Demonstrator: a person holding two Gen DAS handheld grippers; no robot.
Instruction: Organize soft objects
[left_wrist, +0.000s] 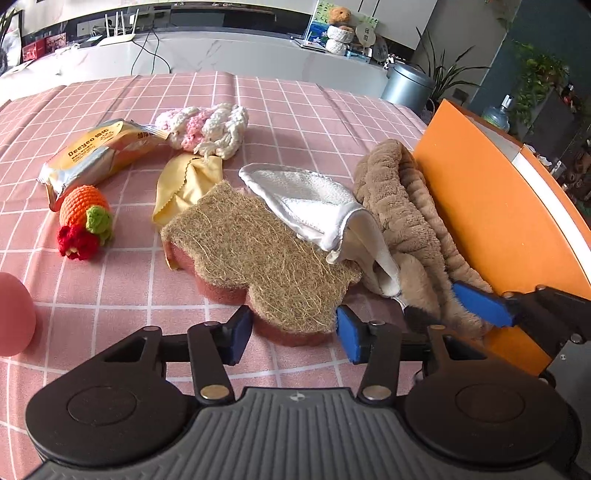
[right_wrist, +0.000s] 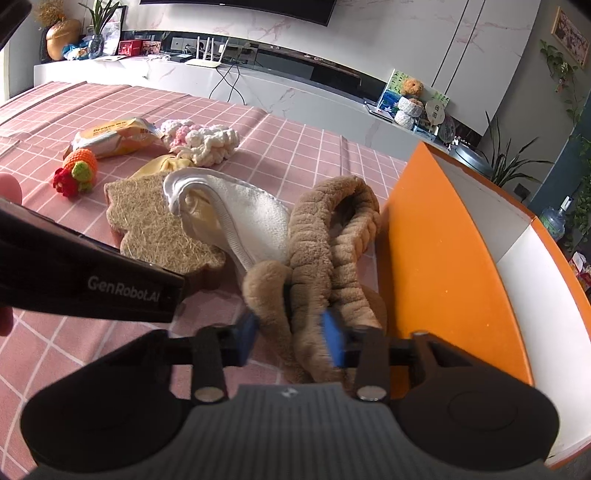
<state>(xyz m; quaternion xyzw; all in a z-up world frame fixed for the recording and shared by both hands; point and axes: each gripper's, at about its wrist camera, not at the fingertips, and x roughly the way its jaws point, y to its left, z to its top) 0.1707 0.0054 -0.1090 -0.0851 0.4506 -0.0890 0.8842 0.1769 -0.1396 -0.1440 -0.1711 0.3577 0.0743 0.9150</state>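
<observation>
A brown fibre sponge (left_wrist: 258, 251) with a pink underside lies on the pink checked tablecloth (left_wrist: 110, 295). Its near lobe sits between the blue pads of my left gripper (left_wrist: 293, 334), which touch it on both sides. A fluffy brown headband (right_wrist: 332, 229) is heaped against the orange box (right_wrist: 443, 258). My right gripper (right_wrist: 291, 338) is shut on a fold of the headband; in the left wrist view the right gripper (left_wrist: 447, 310) reaches in from the right. A white cloth (left_wrist: 306, 199) lies across the sponge and the headband.
A yellow cloth (left_wrist: 184, 184), a crocheted orange toy (left_wrist: 83, 218), a pink-and-white knitted piece (left_wrist: 207, 129) and a snack packet (left_wrist: 96, 155) lie further back. A pink rounded object (left_wrist: 13, 314) sits at the left edge. The orange box has a white inside (right_wrist: 546, 295).
</observation>
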